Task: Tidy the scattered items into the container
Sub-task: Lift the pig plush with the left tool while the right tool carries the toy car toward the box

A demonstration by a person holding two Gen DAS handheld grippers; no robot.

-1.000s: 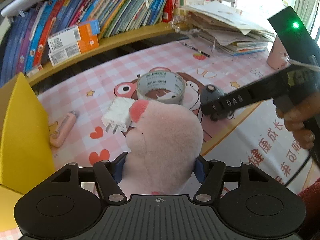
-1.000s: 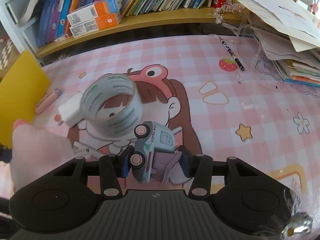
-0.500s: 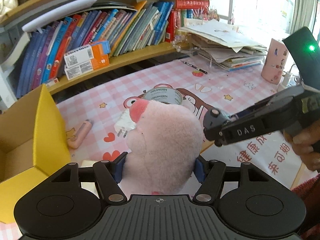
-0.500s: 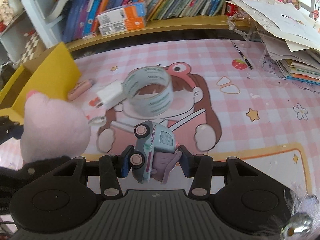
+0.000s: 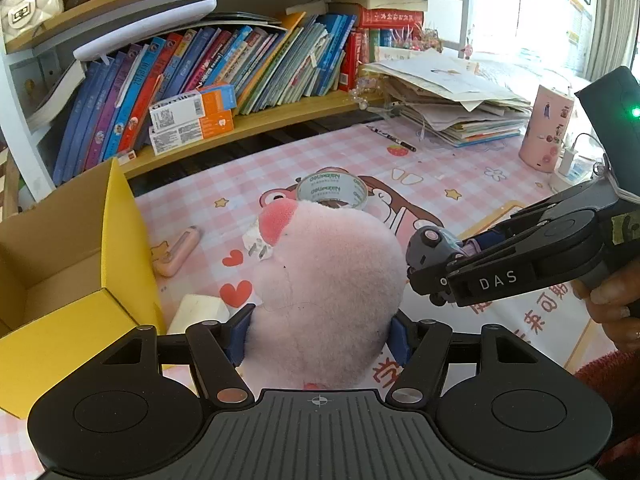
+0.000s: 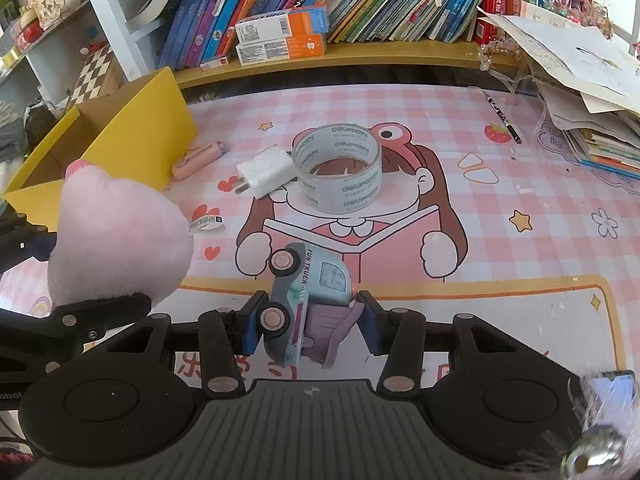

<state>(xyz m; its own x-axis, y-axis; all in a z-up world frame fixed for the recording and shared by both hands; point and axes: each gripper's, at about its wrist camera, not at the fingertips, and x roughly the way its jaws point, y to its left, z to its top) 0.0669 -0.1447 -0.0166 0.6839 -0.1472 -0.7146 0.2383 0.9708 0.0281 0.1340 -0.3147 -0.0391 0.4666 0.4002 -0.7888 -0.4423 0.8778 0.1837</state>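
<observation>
Pink plush toy [image 5: 328, 288] clamped between the blue pads of the left tool [image 5: 320, 336], held up off the tabletop; its red-tipped end points toward the shelf. Toy truck [image 6: 308, 300], pale blue with pink wheels and "FUN TRUCK" on its side, pinched tilted in the right tool [image 6: 310, 320], also clear of the surface. The two tools are close together, side by side, a hand [image 5: 612, 304] gripping the right one's handle.

Yellow cardboard box [image 6: 132, 132] open at the left edge of the tabletop, brown inside, nothing visible in it. Just beside its wall lies a pink pen-shaped item [image 6: 196, 160]. Further in: a white charger plug [image 6: 264, 172] touching a roll of clear tape [image 6: 336, 172] standing on its side face near the middle. A small curled label strip [image 6: 206, 222] lies nearer the front.

Tabletop [image 6: 500, 216] covered by a pink checked mat with a cartoon girl reading, stars, hearts, a strawberry. A black pencil [image 6: 502, 116] toward the back right. Back right corner: slumped stack of papers and booklets [image 5: 452, 108], with a pink cup [image 5: 546, 128] beyond.

Behind, a wooden shelf [image 5: 280, 112] with leaning children's books and two orange-and-white cartons [image 5: 192, 118]. Bright window at far right.
</observation>
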